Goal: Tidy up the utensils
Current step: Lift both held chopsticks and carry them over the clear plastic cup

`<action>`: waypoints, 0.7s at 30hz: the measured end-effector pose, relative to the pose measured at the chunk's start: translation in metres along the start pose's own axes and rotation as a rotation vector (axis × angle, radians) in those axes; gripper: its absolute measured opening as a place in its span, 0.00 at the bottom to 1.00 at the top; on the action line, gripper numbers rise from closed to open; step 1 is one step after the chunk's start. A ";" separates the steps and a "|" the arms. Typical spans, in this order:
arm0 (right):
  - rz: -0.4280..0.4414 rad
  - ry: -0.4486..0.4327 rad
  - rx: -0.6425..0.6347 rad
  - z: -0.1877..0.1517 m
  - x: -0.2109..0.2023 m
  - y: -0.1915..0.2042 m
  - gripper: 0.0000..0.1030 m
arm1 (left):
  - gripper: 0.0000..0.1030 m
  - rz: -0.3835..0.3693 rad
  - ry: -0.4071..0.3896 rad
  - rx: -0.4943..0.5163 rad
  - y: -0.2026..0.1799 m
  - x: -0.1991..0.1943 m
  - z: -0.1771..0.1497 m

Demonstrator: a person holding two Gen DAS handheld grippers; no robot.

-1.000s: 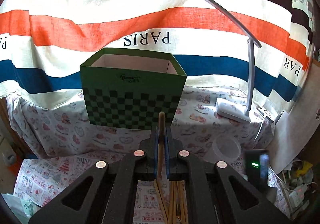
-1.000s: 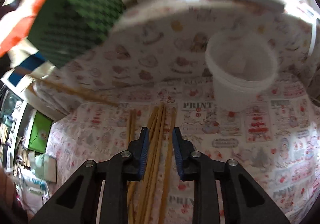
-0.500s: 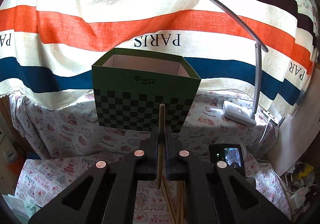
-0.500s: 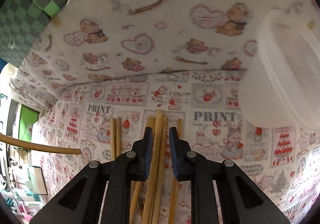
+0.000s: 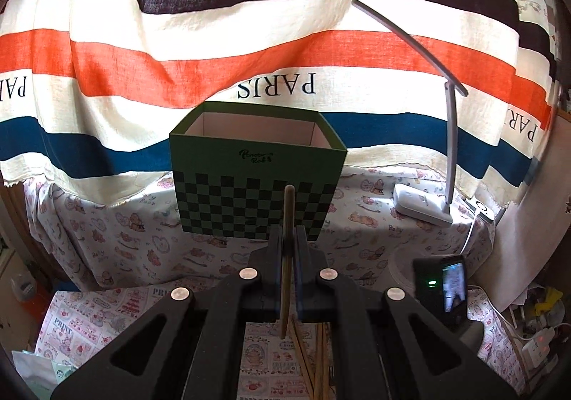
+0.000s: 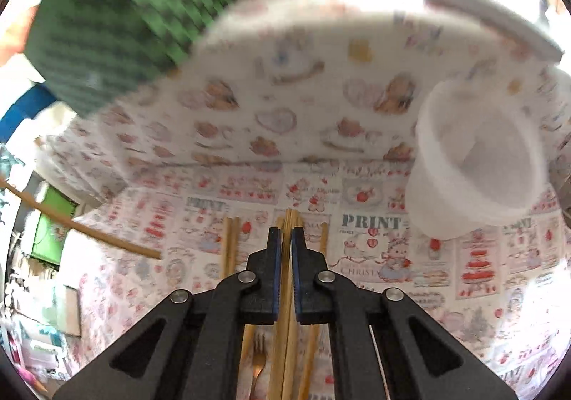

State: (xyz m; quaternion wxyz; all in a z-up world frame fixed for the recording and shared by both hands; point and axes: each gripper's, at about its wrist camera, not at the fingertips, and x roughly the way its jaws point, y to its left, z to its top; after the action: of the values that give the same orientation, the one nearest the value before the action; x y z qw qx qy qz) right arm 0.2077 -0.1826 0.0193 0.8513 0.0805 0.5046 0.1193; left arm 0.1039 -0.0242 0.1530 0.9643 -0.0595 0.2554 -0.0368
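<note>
My left gripper (image 5: 287,239) is shut on one wooden chopstick (image 5: 287,207), which stands upright between the pads in front of the green checkered box (image 5: 257,182). In the right wrist view that same held chopstick (image 6: 82,228) crosses the left edge. My right gripper (image 6: 284,239) points down at the printed cloth, its jaws closing tight on a pair of chopsticks (image 6: 289,218) that run between the pads. More loose chopsticks (image 6: 228,246) lie on either side, and a fork (image 6: 258,360) lies beneath the gripper. The white plastic cup (image 6: 474,164) stands at the right.
A white desk lamp (image 5: 421,205) stands on the raised ledge right of the box, with a striped curtain (image 5: 249,54) behind. The right hand's device with its lit screen (image 5: 444,287) shows low at right. Cables and a power strip (image 5: 535,343) lie off the table.
The right gripper's jaws have narrowed onto the middle chopsticks and it has drawn back from the cloth; the cup and box now look smaller. The left gripper keeps its chopstick, hardly moving.
</note>
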 end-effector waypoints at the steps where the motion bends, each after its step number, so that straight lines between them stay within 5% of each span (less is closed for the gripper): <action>1: 0.017 -0.034 -0.006 -0.002 -0.014 0.001 0.06 | 0.04 0.001 -0.004 0.008 -0.003 -0.003 0.000; 13: 0.058 -0.478 -0.133 -0.013 -0.171 0.010 0.05 | 0.04 -0.034 -0.096 0.035 -0.026 -0.043 0.004; 18: -0.010 -0.666 -0.102 -0.017 -0.203 0.005 0.05 | 0.04 -0.054 -0.096 0.027 -0.037 -0.035 0.000; 21: 0.022 -0.716 -0.112 -0.016 -0.213 0.000 0.05 | 0.04 -0.082 -0.114 0.032 -0.047 -0.030 -0.001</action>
State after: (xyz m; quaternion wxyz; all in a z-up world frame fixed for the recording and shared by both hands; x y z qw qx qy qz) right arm 0.0955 -0.2435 0.1909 0.9758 0.0758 0.1661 0.1202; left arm 0.0753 -0.0676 0.1734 0.9758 -0.0564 0.1966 -0.0769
